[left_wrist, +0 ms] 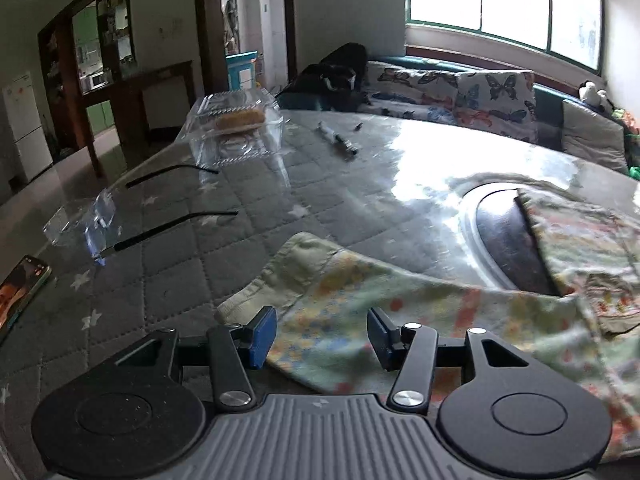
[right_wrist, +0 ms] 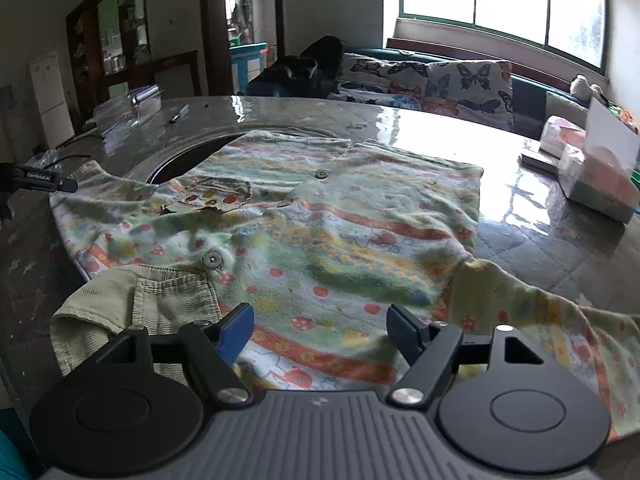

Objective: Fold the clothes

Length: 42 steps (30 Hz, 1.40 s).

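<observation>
A child's flowered shirt [right_wrist: 340,240] with buttons, a chest pocket and a green corduroy collar [right_wrist: 140,304] lies spread flat on the round glass-topped table [right_wrist: 420,128]. My right gripper [right_wrist: 320,334] is open just above the shirt's near edge, beside the collar, with nothing pinched. In the left wrist view the shirt's sleeve [left_wrist: 320,300] with its green cuff [left_wrist: 260,280] stretches out to the left. My left gripper [left_wrist: 320,336] hovers open over this sleeve, its blue pads either side of the fabric and not pressing it. One left finger [right_wrist: 44,182] shows at the right view's left edge.
The shirt partly covers a dark round inset [left_wrist: 508,236] in the table's middle. A clear plastic food box [left_wrist: 236,128], a pen [left_wrist: 338,140], clear plastic wrap with black cords [left_wrist: 88,220] and a phone [left_wrist: 20,292] lie to the left. Tissue boxes [right_wrist: 592,176] stand right. A butterfly-print sofa [right_wrist: 440,80] is behind.
</observation>
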Each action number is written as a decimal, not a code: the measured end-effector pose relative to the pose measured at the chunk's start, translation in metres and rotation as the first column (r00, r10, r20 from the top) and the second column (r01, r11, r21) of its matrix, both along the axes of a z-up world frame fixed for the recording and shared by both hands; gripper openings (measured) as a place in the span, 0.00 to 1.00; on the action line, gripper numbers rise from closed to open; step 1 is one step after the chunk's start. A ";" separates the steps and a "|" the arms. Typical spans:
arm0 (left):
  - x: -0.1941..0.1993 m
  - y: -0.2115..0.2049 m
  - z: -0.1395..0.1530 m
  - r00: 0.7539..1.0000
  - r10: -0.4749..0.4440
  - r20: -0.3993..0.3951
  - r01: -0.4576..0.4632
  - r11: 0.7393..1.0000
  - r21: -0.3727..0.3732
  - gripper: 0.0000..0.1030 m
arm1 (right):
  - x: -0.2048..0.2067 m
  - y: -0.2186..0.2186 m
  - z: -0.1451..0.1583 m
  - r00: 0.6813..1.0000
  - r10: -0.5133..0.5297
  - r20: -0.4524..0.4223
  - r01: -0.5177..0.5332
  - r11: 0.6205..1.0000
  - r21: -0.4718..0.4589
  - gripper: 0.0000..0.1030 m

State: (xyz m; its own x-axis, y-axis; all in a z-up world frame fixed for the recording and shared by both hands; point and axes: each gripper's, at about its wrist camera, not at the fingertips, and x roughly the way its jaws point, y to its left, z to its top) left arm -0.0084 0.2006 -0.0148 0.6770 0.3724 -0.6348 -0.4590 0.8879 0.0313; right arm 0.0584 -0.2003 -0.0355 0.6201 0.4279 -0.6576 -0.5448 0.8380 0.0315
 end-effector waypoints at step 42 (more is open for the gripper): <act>0.051 -0.176 0.023 0.862 -0.503 0.059 0.506 0.860 -0.069 0.84 | 0.025 -0.221 -0.017 0.706 -0.707 0.034 0.705 0.707 0.058 0.28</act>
